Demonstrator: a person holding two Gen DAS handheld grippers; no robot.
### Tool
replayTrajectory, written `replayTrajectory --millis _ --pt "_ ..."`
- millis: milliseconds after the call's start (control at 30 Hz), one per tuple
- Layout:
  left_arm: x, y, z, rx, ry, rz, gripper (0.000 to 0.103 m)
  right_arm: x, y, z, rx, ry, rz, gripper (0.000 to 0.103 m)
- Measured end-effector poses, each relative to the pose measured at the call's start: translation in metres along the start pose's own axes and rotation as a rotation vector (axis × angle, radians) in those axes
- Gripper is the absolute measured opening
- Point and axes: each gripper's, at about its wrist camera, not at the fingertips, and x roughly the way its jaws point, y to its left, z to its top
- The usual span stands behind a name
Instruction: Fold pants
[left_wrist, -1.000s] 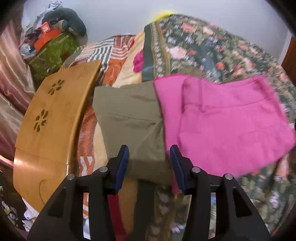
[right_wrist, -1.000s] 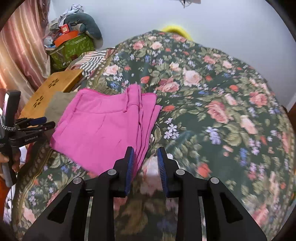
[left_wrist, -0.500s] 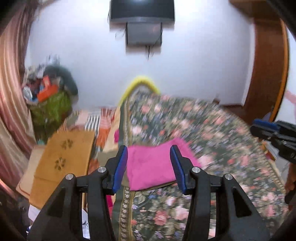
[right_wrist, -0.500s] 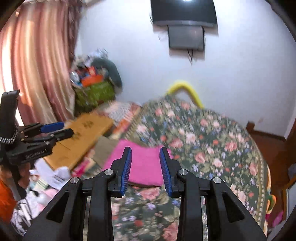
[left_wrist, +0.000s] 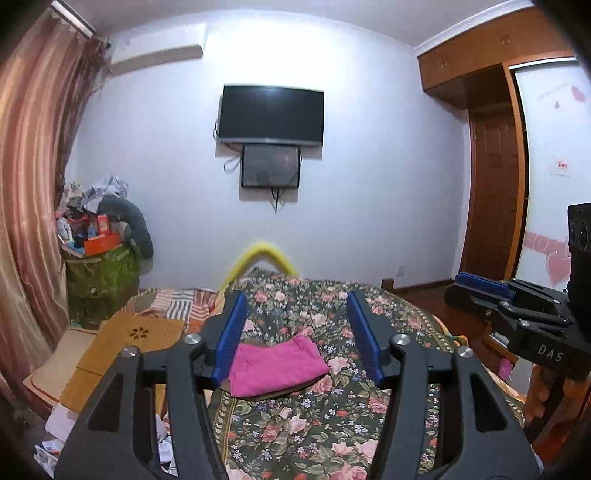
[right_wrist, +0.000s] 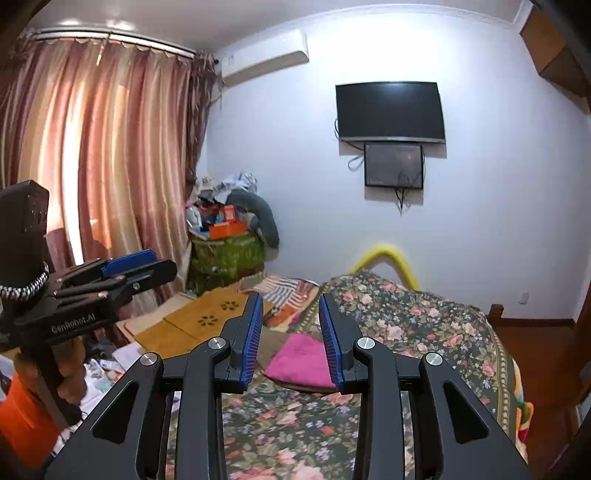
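Observation:
The folded pink pants lie on the floral bedspread, on top of a folded olive garment whose edge shows under them. They also show in the right wrist view. My left gripper is open and empty, held well back from the bed and above it. My right gripper is open and empty, also pulled back. Each gripper appears in the other's view: the right one at the right edge, the left one at the left edge.
A wooden lap desk lies left of the bed over a striped blanket. A cluttered green bin stands in the corner by pink curtains. A television hangs on the far wall. A wooden wardrobe stands right.
Both grippers have drawn back and tilted up from right over the pants to a far view of the whole room. The pants stay folded on the bed.

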Motion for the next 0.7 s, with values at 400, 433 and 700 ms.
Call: replayTrajectory --millis 400,433,700 --pt "-0.038 -0.008 -0.013 -0.006 -0.052 0.042 0.102 -0.028 0.02 -0.01 -0.007 -0.085 -0.084 0.101" --pt "-0.039 -0.008 -0.014 -0.008 -0.05 0.041 0.102 -0.027 0.018 -0.01 0.006 -0.087 -0.086 0.103" --pt "-0.044 -0.01 -0.022 -0.002 -0.049 0.053 0.103 -0.036 0.022 -0.015 0.014 -0.087 -0.1 0.103"
